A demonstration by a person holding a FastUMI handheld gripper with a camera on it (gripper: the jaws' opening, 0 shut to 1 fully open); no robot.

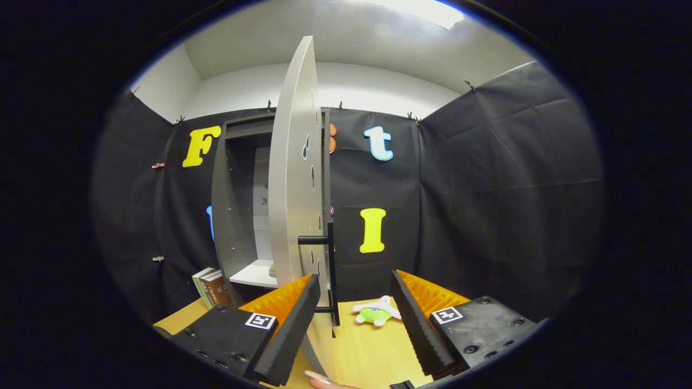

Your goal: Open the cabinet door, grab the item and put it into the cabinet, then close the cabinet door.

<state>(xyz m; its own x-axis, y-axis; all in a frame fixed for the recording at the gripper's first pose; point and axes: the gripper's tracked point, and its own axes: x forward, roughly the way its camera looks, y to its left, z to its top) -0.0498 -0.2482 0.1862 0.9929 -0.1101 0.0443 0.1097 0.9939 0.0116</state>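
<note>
Grey cabinet door [292, 178] swung open, the empty gripper [354, 324] spreads wide toward the plush toy [374, 312] mid-table [373, 351]; best straddled squarely before closing.

— What's my gripper [354, 324] over?
— My fingers hang spread apart above a light wooden table [367, 356]. A small plush toy [376, 312] lies just beyond them; the grey cabinet [238, 216] and some books [212, 289] stand farther left.

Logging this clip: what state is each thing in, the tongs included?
cabinet door: swung open, edge-on to the camera
door handle: free, just ahead of the fingers
plush toy: lying on the table, untouched
books: upright beside the cabinet
tongs: open, holding nothing
</note>
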